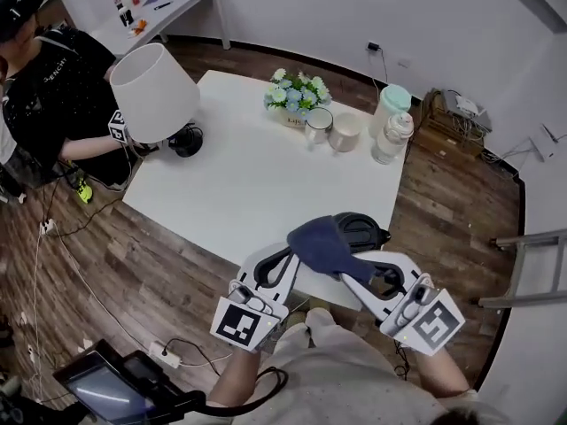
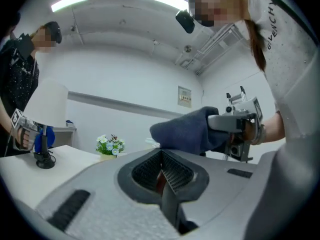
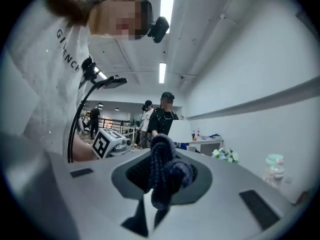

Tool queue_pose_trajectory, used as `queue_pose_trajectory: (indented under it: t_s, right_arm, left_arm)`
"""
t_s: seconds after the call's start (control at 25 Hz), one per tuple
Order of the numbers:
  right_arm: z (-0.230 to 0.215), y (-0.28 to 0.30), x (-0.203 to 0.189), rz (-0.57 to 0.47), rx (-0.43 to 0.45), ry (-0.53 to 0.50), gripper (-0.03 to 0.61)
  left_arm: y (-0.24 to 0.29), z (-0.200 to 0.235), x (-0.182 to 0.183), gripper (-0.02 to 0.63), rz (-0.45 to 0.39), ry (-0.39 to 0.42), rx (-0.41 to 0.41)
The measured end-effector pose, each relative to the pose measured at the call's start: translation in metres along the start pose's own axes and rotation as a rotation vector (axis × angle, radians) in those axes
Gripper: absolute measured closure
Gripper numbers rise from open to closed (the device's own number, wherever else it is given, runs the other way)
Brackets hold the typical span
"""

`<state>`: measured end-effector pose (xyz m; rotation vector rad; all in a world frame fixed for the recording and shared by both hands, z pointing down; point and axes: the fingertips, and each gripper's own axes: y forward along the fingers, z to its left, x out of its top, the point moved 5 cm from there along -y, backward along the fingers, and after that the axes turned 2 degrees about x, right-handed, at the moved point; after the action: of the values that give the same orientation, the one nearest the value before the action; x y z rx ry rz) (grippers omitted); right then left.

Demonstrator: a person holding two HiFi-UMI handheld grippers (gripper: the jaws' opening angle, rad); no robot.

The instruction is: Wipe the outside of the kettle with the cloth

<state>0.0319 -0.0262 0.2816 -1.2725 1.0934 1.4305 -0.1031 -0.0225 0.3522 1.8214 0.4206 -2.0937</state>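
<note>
A black kettle (image 1: 361,227) stands at the near edge of the white table (image 1: 239,184), its left part hidden under a dark blue cloth (image 1: 321,244). My right gripper (image 1: 350,271) is shut on the cloth, which bunches between its jaws (image 3: 165,176) and hangs over the kettle's top. The cloth (image 2: 192,129) and the right gripper (image 2: 235,124) also show in the left gripper view. My left gripper (image 1: 285,259) sits just left of the cloth, tilted upward. Its jaws (image 2: 161,176) are pressed together, and I see nothing clear between them. No kettle shows in either gripper view.
A lamp with a white shade (image 1: 152,91) stands at the table's far left. A flower pot (image 1: 297,91), two cups (image 1: 332,129) and bottles (image 1: 392,127) line the far edge. A person in black (image 1: 53,96) stands left of the table.
</note>
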Motion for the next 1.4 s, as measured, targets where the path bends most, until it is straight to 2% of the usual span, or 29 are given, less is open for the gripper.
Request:
queue_pose_trajectory:
  t_s: [0.2, 0.36, 0.48, 0.64, 0.8, 0.92, 1.16, 1.24, 1.4]
  right_arm:
    - [0.013, 0.001, -0.043, 0.075, -0.018, 0.074, 0.515]
    - [0.015, -0.016, -0.059, 0.078, -0.032, 0.107, 0.515]
    - [0.012, -0.033, -0.067, 0.098, -0.009, 0.099, 0.515]
    - [0.001, -0.063, -0.08, 0.196, 0.04, 0.009, 0.515]
    - [-0.023, -0.089, -0.082, 0.172, -0.054, 0.068, 0.515]
    - [-0.04, -0.099, -0.084, 0.19, -0.088, 0.044, 0.515]
    - [-0.068, -0.108, -0.093, 0.175, -0.2, 0.044, 0.515]
    - [-0.08, -0.115, -0.099, 0.171, -0.275, 0.042, 0.515]
    - [-0.112, -0.135, -0.095, 0.14, -0.495, 0.071, 0.515]
  left_arm:
    - [-0.001, 0.006, -0.002, 0.607, 0.035, 0.098, 0.022]
    - [0.002, -0.006, -0.009, 0.607, 0.072, 0.059, 0.019]
    - [0.005, -0.015, -0.015, 0.607, 0.091, 0.061, -0.003]
    - [0.011, -0.022, -0.016, 0.607, 0.093, 0.066, -0.021]
    - [0.015, -0.024, -0.011, 0.607, 0.086, 0.075, -0.025]
    - [0.014, -0.022, -0.011, 0.607, 0.075, 0.116, -0.029]
    - [0.013, -0.025, -0.014, 0.607, 0.078, 0.118, -0.03]
    - [0.012, -0.024, -0.014, 0.607, 0.077, 0.116, -0.029]
    - [0.012, -0.021, -0.013, 0.607, 0.071, 0.112, -0.021]
